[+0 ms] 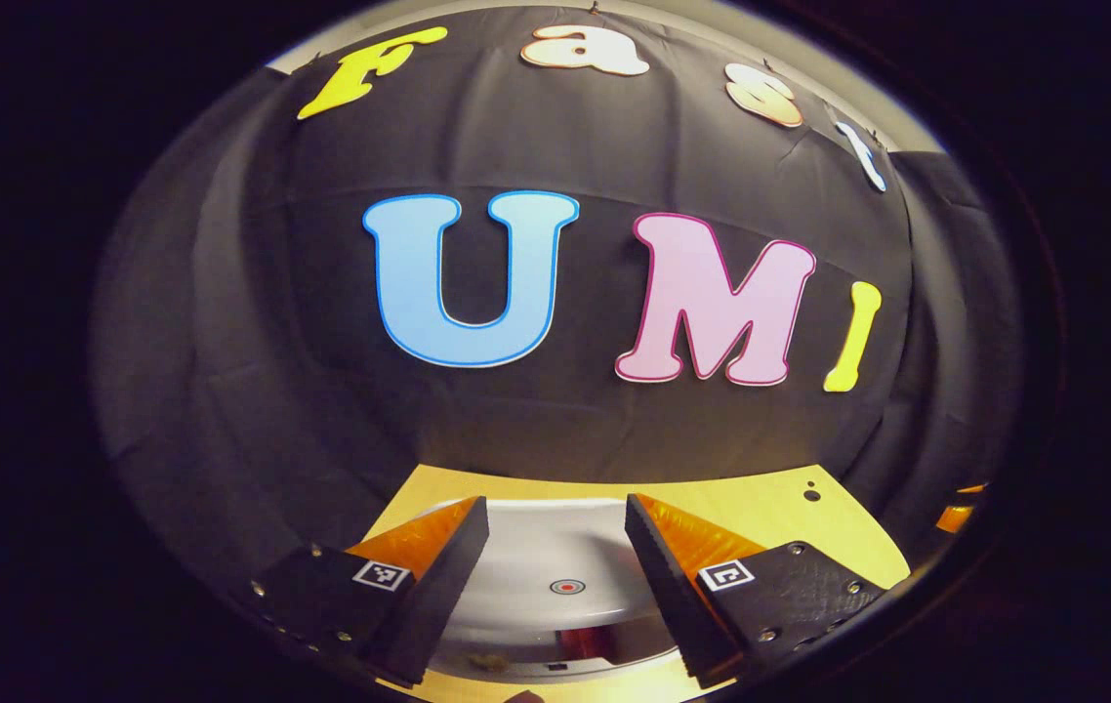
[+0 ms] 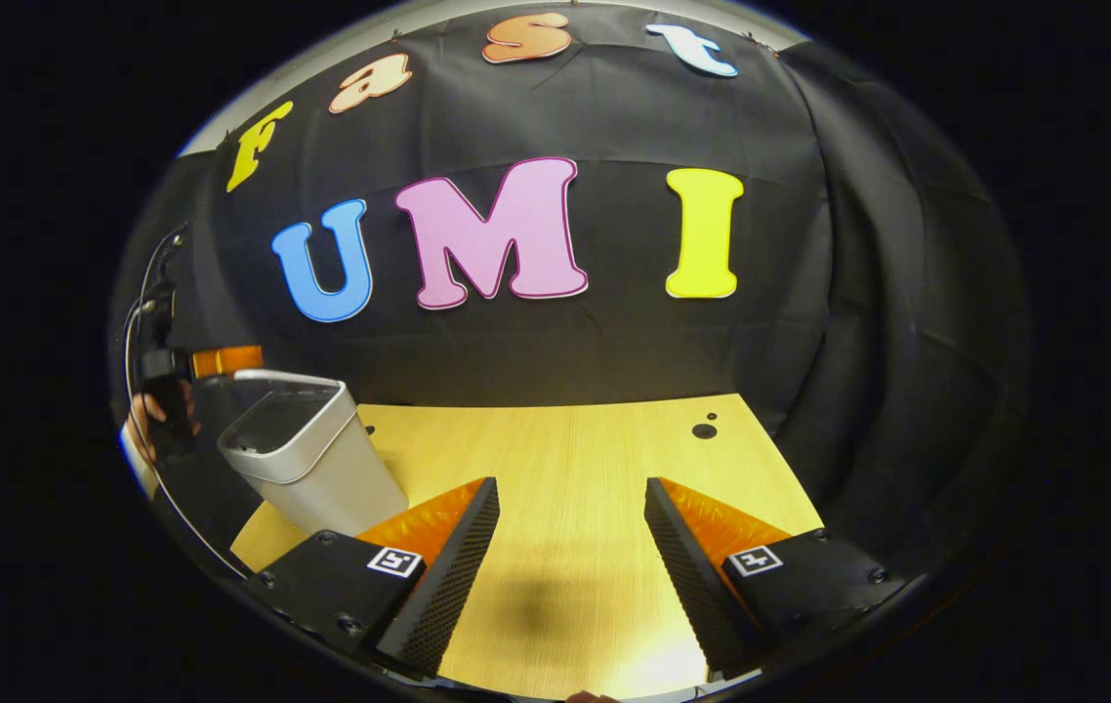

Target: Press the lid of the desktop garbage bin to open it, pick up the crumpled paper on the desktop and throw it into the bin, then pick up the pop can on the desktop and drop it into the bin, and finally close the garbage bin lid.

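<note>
The left gripper (image 1: 555, 547) is hovering just above the bin (image 1: 555, 586), its jaws spread wide and gripping nothing; the white lid (image 1: 565, 557) with a red dot is lying between its fingers. In the right gripper view the bin (image 2: 316, 464) is standing at the left on the wooden table (image 2: 575, 469), with its lid (image 2: 287, 391) open. The right gripper (image 2: 570, 547) is hanging over bare table, jaws released.
</note>
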### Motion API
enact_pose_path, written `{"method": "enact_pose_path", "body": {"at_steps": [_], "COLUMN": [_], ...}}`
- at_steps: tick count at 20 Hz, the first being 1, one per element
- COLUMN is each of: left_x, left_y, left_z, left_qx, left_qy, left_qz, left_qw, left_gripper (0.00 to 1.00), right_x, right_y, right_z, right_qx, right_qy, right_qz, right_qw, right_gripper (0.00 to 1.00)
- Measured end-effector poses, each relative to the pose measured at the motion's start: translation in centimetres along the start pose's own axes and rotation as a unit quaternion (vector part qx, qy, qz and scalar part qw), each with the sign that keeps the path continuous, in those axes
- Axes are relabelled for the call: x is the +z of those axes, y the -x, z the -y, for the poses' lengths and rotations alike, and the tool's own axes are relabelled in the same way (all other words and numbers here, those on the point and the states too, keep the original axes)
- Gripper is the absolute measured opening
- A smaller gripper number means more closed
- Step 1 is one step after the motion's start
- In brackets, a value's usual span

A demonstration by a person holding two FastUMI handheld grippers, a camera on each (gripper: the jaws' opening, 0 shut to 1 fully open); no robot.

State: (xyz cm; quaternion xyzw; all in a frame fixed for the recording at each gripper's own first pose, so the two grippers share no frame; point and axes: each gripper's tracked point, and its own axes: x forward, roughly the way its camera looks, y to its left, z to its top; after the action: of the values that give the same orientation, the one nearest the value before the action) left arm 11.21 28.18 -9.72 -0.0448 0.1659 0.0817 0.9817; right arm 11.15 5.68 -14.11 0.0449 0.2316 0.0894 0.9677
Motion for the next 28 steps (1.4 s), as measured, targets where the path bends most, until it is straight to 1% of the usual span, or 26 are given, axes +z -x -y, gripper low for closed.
{"method": "enact_pose_path", "body": {"at_steps": [2,4,5,7,8,9,11,12,16,18,20,22,24,27,28], "left_x": [-3.1,-4.4,-4.7,-5.7,-6.0,-5.9,-6.2,-6.2,-6.6,-6.8,-6.9,-7.1,-7.3,-7.0,-6.8], "left_y": [0.5,0.6,0.9,1.0,1.3,1.4,1.3,1.4,1.3,1.1,1.1,1.1,1.0,1.1,1.1], "left_z": [0.0,0.1,0.0,-0.1,-0.2,0.0,0.2,0.2,0.0,0.1,0.1,0.0,0.2,0.3,0.2], "left_qx": [0.006,0.017,0.023,0.032,0.037,0.040,0.046,0.049,0.045,0.047,0.043,0.035,0.030,0.019,0.018], "left_qy": [-0.016,-0.047,-0.050,-0.021,-0.016,-0.025,-0.059,-0.068,-0.034,-0.044,-0.040,-0.014,-0.016,-0.028,-0.023], "left_qz": [0.002,0.025,0.037,0.040,0.041,0.055,0.062,0.069,0.082,0.082,0.077,0.069,0.060,0.070,0.064], "left_qw": [1.000,0.998,0.998,0.998,0.998,0.997,0.995,0.994,0.995,0.995,0.995,0.997,0.998,0.997,0.998], "left_gripper": [0.92,0.92,0.92,0.92,0.92,0.92,0.92,0.92,0.93,0.93,0.93,0.93,0.94,0.94,0.93], "right_x": [-0.1,-0.2,-0.2,-0.3,-0.4,-0.5,-0.7,-0.9,-1.4,-1.6,-1.5,-1.5,-1.7,-2.0,-2.0], "right_y": [-0.3,-0.5,-0.6,-0.6,-0.6,-0.4,-0.6,-0.7,-0.7,-0.5,-0.7,-0.8,-0.8,-0.7,-0.5], "right_z": [-0.3,-0.7,-0.9,-0.9,-0.8,-0.7,-0.2,0.0,0.3,0.2,-0.1,-0.6,-1.0,-1.0,-0.8], "right_qx": [0.002,0.007,0.008,0.007,0.005,0.003,-0.002,-0.004,-0.009,-0.009,-0.005,-0.001,0.003,0.006,0.004], "right_qy": [0.005,0.007,0.008,0.011,0.011,0.010,0.007,0.006,-0.004,-0.004,-0.005,-0.005,-0.004,-0.009,-0.010], "right_qz": [-0.004,-0.008,-0.010,-0.012,-0.012,-0.014,-0.017,-0.019,-0.025,-0.027,-0.027,-0.027,-0.026,-0.030,-0.030], "right_qw": [1.000,1.000,1.000,1.000,1.000,1.000,1.000,1.000,1.000,1.000,1.000,1.000,1.000,0.999,0.999], "right_gripper": [0.97,0.97,0.97,0.97,0.97,0.97,0.97,0.97,0.97,0.97,0.97,0.97,0.97,0.97,0.97]}}
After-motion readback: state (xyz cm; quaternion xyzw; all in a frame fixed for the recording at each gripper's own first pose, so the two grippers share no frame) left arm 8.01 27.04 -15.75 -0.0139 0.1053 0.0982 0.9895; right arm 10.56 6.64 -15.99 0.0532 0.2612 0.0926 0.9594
